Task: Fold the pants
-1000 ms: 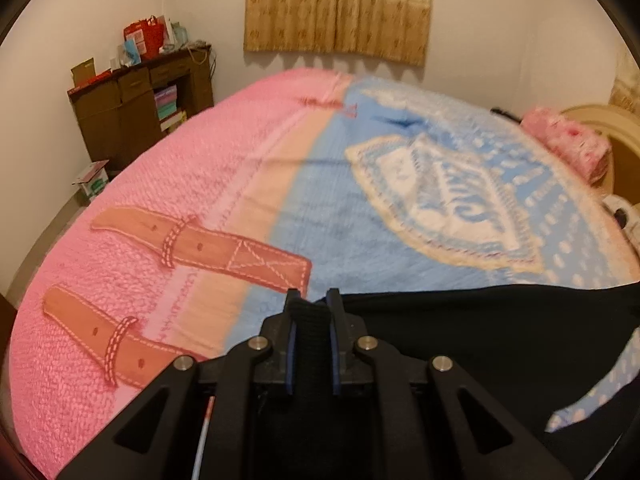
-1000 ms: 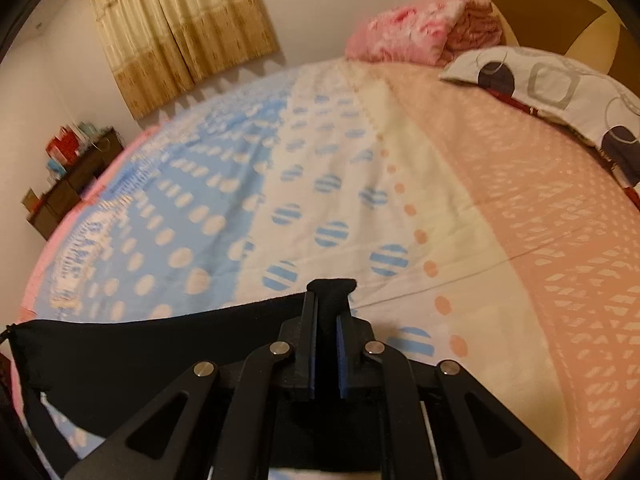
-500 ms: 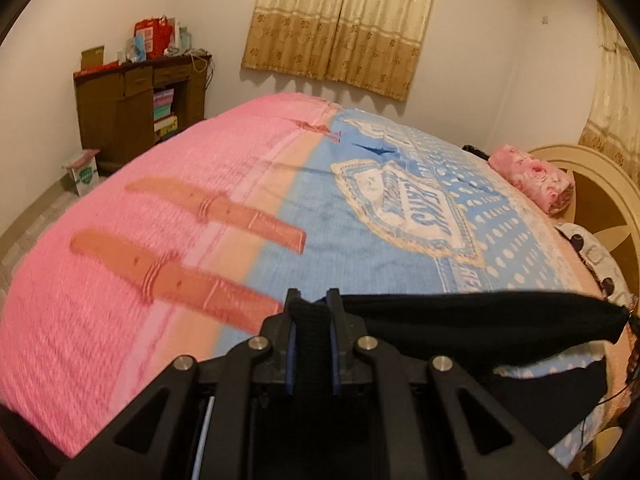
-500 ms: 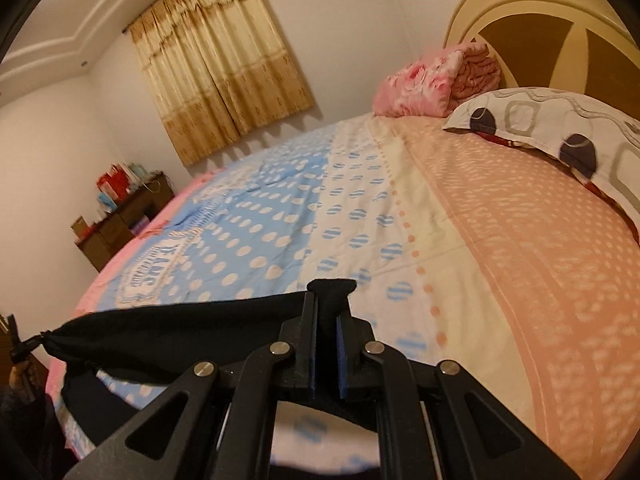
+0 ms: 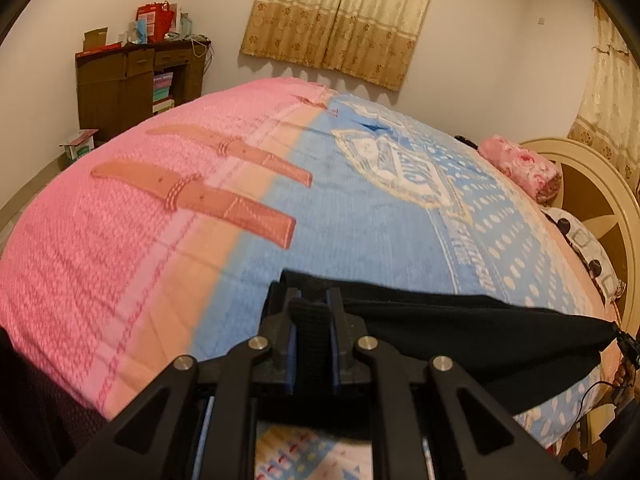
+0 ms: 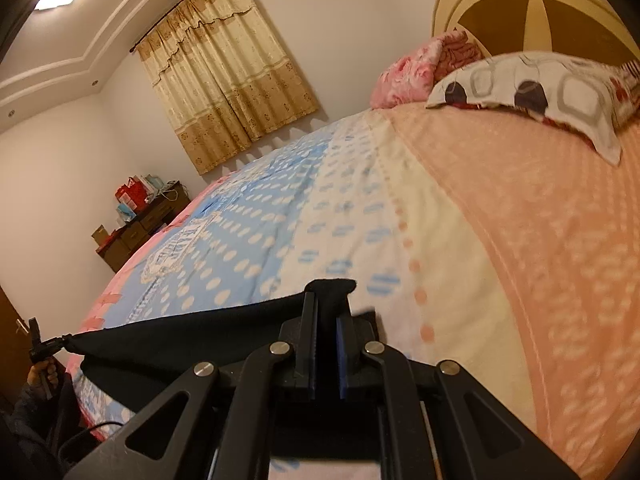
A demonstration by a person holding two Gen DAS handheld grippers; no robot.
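The black pants (image 5: 460,328) hang stretched in the air over the near edge of the bed, held at both ends. My left gripper (image 5: 312,300) is shut on one end of the black fabric, which bunches between its pads. My right gripper (image 6: 326,300) is shut on the other end, a tuft of cloth poking out past its fingertips. In the right wrist view the pants (image 6: 192,336) run left as a taut band to the left gripper (image 6: 40,344). In the left wrist view the band runs right to the right gripper (image 5: 626,344). The part below the band is hidden.
The bed (image 5: 360,208) carries a pink, blue and peach patterned cover. A patterned pillow (image 6: 540,92) and a folded pink blanket (image 6: 416,68) lie by the headboard (image 6: 520,4). A brown desk (image 5: 132,80) with clutter stands in the far corner, curtains (image 5: 340,16) on the back wall.
Both grippers have pulled back toward the near edge of the bed with the pants still held. The black band now hangs over the bed's edge and more of the room shows.
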